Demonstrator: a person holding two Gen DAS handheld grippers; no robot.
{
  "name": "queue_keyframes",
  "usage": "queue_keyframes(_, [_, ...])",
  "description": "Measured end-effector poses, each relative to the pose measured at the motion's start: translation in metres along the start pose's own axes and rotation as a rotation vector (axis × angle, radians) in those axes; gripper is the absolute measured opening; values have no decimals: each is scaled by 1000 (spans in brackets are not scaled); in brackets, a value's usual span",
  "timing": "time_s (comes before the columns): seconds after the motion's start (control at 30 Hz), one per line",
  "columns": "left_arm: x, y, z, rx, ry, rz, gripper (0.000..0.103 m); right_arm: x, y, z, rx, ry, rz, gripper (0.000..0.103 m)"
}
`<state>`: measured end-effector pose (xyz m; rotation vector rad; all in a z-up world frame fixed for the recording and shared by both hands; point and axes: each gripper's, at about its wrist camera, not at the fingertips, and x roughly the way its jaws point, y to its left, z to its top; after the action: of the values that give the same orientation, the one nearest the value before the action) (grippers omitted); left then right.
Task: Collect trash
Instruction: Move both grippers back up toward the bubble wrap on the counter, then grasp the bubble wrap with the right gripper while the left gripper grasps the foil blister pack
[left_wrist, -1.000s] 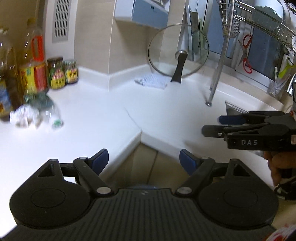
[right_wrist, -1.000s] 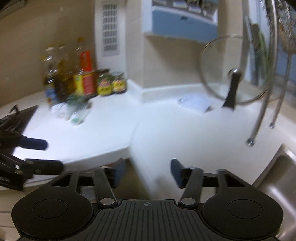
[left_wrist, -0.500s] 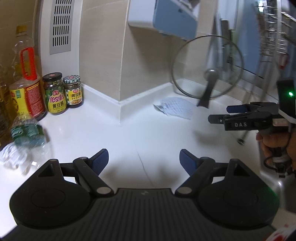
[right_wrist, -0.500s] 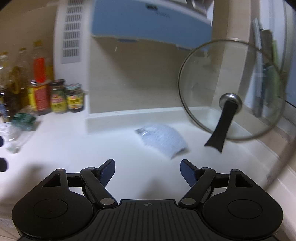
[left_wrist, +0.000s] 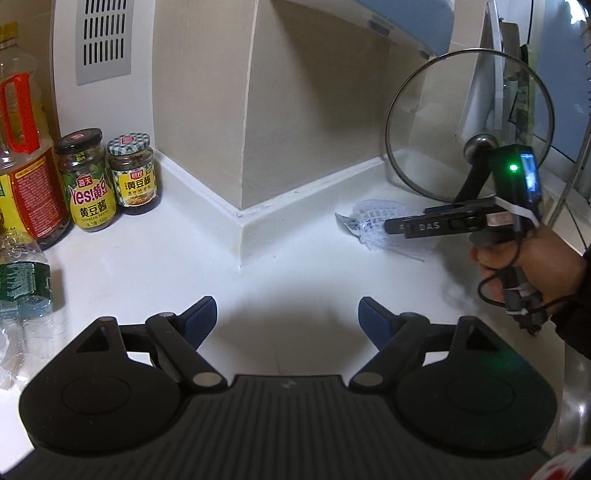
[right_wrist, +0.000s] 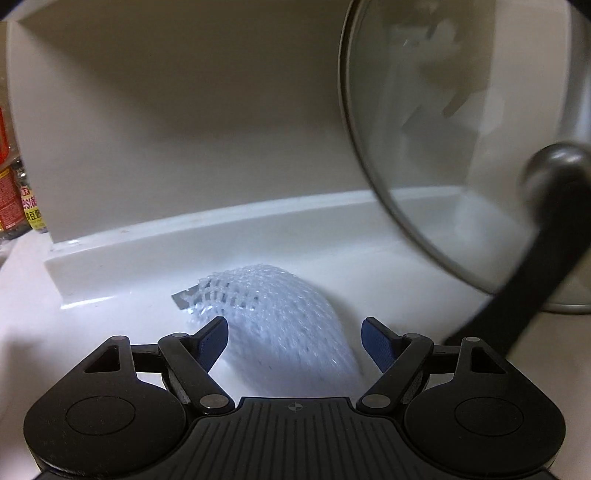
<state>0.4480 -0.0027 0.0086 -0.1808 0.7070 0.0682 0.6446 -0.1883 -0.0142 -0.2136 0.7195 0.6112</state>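
A white foam net sleeve (right_wrist: 284, 314) lies on the white counter near the back wall; it also shows in the left wrist view (left_wrist: 373, 221). My right gripper (right_wrist: 294, 338) is open, its two blue pads on either side of the net's near end, not closed on it. In the left wrist view the right gripper (left_wrist: 413, 225) reaches over the net from the right. A crushed clear plastic bottle with a green label (left_wrist: 22, 284) lies at the left. My left gripper (left_wrist: 286, 317) is open and empty above the bare counter.
A glass pot lid (right_wrist: 461, 147) with a black handle leans against the wall right of the net, close to my right gripper. Two sauce jars (left_wrist: 110, 177) and an oil bottle (left_wrist: 22, 147) stand at the left wall. A wall corner (left_wrist: 243, 206) juts out between them.
My right gripper has moved forward to the foam net, which now lies between its open fingers. My left gripper has moved forward over the counter, leaving the plastic bottle at the left edge.
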Motion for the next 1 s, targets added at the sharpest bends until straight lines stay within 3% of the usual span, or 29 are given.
queue_keyframes(0.07, [4,0,0,-2,9,5,82,12,-5,0,14,29,48,79])
queue_keyframes(0.23, [6,4,-3,-9,20,17,82,13,-1,-6,12,46,108,56])
queue_keyframes(0.37, [1,10,-7,-20,21,30,82,1,25,-14,4,53,178,39])
queue_keyframes(0.5, [-2,19,-12,-40,34,35,82,-24,57,-33,21,63,269,31])
queue_keyframes(0.67, [5,17,-10,-27,34,18,82,-62,70,-41,54,29,304,30])
queue_keyframes(0.77, [14,11,-7,-5,34,0,82,-64,65,-44,64,50,303,32])
queue_keyframes(0.83, [16,6,-6,21,34,-7,82,-61,71,-47,35,91,295,39])
queue_keyframes(0.9, [17,2,-6,51,35,-11,82,-65,72,-52,22,90,258,56])
queue_keyframes(1.0, [20,0,-7,88,47,-25,82,-75,60,-55,43,72,241,60])
